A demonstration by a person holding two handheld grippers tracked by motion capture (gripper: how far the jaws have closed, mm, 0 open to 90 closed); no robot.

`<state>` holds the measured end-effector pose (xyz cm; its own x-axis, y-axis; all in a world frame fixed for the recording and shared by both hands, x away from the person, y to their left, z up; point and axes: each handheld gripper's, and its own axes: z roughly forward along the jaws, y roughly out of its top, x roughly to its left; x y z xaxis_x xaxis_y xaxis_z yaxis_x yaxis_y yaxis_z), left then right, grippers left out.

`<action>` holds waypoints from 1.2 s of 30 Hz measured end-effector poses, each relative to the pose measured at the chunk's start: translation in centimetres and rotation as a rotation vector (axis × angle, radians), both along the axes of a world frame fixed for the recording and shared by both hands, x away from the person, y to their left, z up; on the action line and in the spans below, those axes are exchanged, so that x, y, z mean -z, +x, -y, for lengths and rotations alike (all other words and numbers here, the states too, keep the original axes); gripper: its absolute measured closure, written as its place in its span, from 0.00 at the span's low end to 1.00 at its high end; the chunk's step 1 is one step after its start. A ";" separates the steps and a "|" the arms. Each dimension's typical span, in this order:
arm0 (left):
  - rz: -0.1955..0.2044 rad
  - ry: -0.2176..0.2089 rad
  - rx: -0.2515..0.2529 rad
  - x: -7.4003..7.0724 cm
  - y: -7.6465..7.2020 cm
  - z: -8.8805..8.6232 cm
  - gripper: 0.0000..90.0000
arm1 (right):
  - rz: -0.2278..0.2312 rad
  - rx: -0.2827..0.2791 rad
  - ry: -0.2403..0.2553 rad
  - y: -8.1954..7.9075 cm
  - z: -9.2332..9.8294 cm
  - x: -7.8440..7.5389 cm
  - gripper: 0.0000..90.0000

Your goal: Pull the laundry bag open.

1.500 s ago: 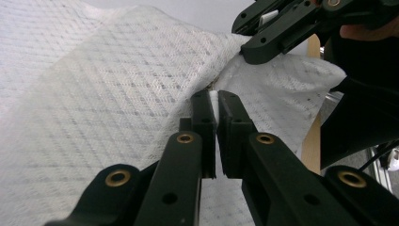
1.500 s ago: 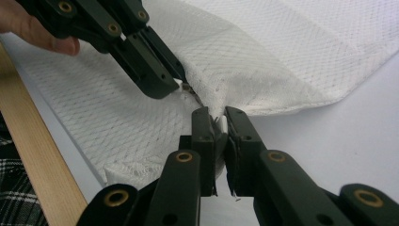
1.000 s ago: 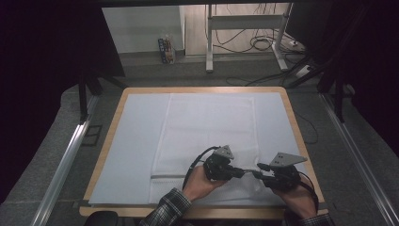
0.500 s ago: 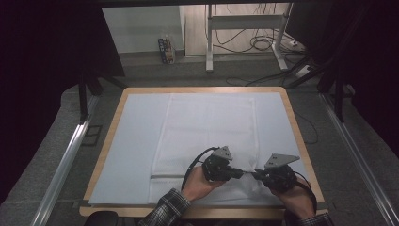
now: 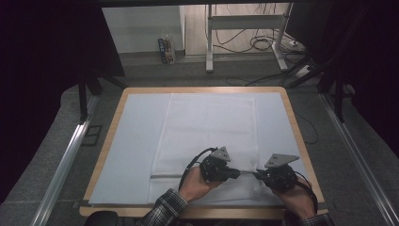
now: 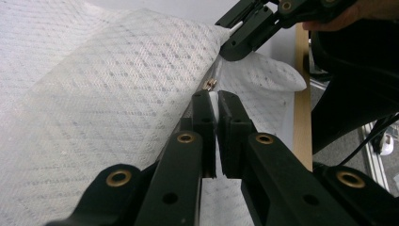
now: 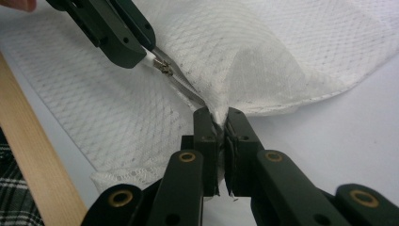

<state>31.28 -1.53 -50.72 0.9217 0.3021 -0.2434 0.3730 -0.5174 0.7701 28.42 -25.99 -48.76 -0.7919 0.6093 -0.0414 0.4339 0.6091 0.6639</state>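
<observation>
A white mesh bag [image 5: 207,132] lies flat on the pale mat, its zipper [image 5: 164,176] running along the near edge. My left gripper [image 5: 239,173] points right and is shut on the zipper's white pull tab [image 6: 213,100], just behind the metal slider [image 6: 209,84]. My right gripper [image 5: 256,174] faces it from the right, shut on the bag's mesh edge [image 7: 217,117] at the end of the zipper. Their tips nearly meet. In the right gripper view the left gripper [image 7: 143,54] holds the slider [image 7: 162,67] above a lifted fold of mesh [image 7: 263,70].
The pale blue mat [image 5: 131,141] covers a wood-rimmed table [image 5: 301,141]. A person's hands and a plaid sleeve [image 5: 164,209] come in at the near edge. Beyond the table are a metal stand [image 5: 244,33], floor cables [image 5: 263,44] and side rails [image 5: 66,165].
The right gripper's jaws have closed on the bag's edge next to the zipper. The left gripper and both hands have kept their places.
</observation>
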 end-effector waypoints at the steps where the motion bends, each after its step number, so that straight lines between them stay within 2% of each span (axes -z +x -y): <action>1: 0.001 -0.001 0.002 0.1 0.0 0.0 0.97 | 0.000 0.000 0.000 0.0 0.0 0.0 0.94; 8: 0.011 0.014 0.004 0.0 0.0 -0.2 0.97 | -0.004 0.007 -0.003 0.1 0.0 0.1 0.94; 10: 0.000 0.005 0.003 0.0 0.1 -0.5 0.97 | -0.014 0.016 0.017 0.2 0.4 0.2 0.93; 15: -0.001 0.012 0.001 0.1 -0.1 -0.5 0.97 | -0.016 0.013 0.011 0.2 0.2 0.2 0.93; 16: 0.002 0.019 -0.002 0.1 -0.1 -0.7 0.97 | -0.012 0.023 -0.006 0.2 0.3 0.3 0.94; 36: -0.021 0.034 -0.016 0.2 0.2 -2.3 0.97 | -0.015 0.028 0.009 0.4 0.7 0.5 0.94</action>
